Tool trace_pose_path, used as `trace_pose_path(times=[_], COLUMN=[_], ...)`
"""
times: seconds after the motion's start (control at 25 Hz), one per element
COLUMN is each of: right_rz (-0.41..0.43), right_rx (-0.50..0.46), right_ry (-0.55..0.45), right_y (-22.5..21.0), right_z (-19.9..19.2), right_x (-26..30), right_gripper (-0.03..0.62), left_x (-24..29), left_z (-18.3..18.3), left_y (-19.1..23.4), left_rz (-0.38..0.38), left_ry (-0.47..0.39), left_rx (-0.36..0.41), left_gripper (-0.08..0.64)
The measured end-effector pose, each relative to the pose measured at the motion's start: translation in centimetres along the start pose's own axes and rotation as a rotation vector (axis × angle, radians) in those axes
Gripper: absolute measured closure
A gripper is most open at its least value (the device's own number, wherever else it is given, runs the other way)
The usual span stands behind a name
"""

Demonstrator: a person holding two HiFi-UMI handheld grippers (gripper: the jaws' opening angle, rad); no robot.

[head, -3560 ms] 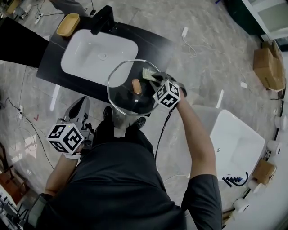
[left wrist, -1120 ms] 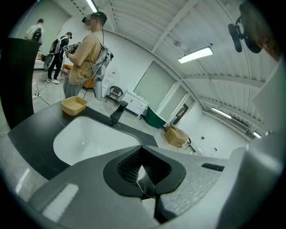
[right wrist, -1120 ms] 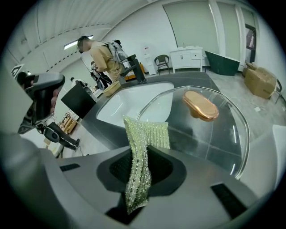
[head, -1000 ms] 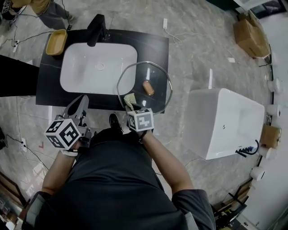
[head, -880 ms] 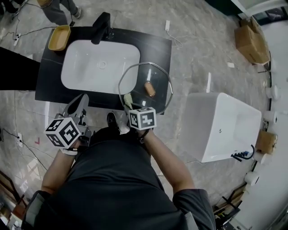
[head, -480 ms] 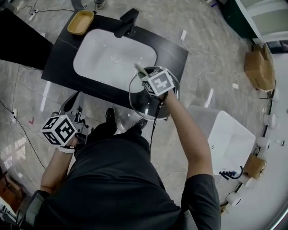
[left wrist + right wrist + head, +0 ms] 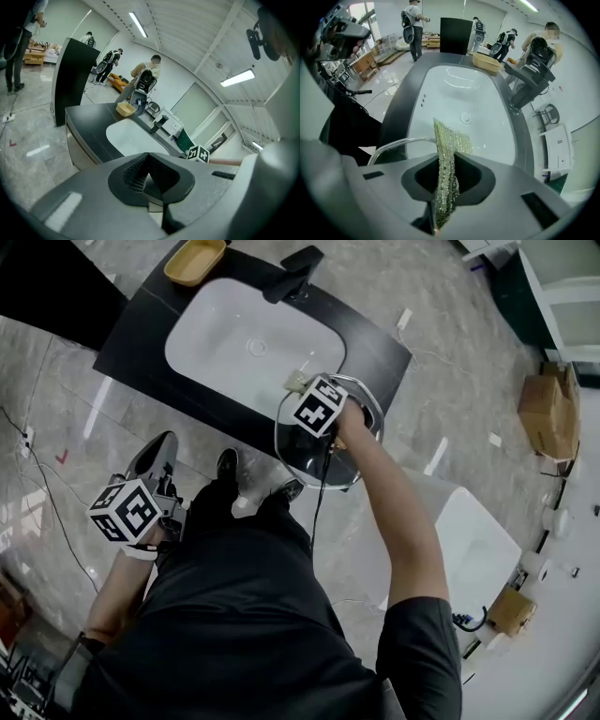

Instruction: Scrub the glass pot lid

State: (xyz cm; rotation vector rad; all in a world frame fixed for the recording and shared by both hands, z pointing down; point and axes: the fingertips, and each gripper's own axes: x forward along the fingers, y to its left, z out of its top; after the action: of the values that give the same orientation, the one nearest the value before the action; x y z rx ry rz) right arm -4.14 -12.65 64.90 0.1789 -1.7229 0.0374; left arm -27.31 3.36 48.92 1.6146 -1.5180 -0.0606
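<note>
The round glass pot lid [image 7: 345, 457] sits at the black counter's near right edge; its rim [image 7: 396, 144] curves in at the left of the right gripper view. My right gripper [image 7: 302, 387] is over the lid's far-left rim, next to the sink, and is shut on a glittery green-gold scrub cloth [image 7: 449, 140] that sticks out past the jaws. The lid's knob is hidden under the gripper and arm. My left gripper [image 7: 159, 444] hangs low at the left, away from the lid, with its jaws [image 7: 149, 158] closed together and nothing seen between them.
A white sink basin [image 7: 246, 338] is set in the black counter [image 7: 131, 329], with a black faucet [image 7: 292, 259] and a yellow tray [image 7: 194, 259] at the far side. A white tub [image 7: 473, 545] stands on the floor at right, cardboard boxes [image 7: 548, 409] beyond. People stand in the background.
My right gripper has carried the cloth from the lid's near edge across to its far-left rim by the sink. The left gripper has stayed low at my left side.
</note>
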Motion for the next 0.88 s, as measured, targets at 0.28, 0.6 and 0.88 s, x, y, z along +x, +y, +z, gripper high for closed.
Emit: trace_pose_path(times=[0.28,0.6,0.88], right_rz=[0.030,-0.037,-0.071], right_rx=[-0.063,-0.171,-0.239], right_ry=[-0.069,-0.156,-0.185], right_y=[5.9,9.3,12.3], right_z=[-0.4,-2.1,-4.1], right_x=[-1.0,-2.0,-2.7], right_gripper=[0.526,0.526,0.526], left_x=[1.9,3.8,5.3], left_z=[-0.1,-1.5,-2.4], left_y=[-3.5,-7.2,-9.6], left_rz=[-0.060,-0.104,-0.127], left_ry=[0.001,0.046,0.079], left_rx=[0.024,0.074,0.109], left_gripper=[0.560,0.560,0.560])
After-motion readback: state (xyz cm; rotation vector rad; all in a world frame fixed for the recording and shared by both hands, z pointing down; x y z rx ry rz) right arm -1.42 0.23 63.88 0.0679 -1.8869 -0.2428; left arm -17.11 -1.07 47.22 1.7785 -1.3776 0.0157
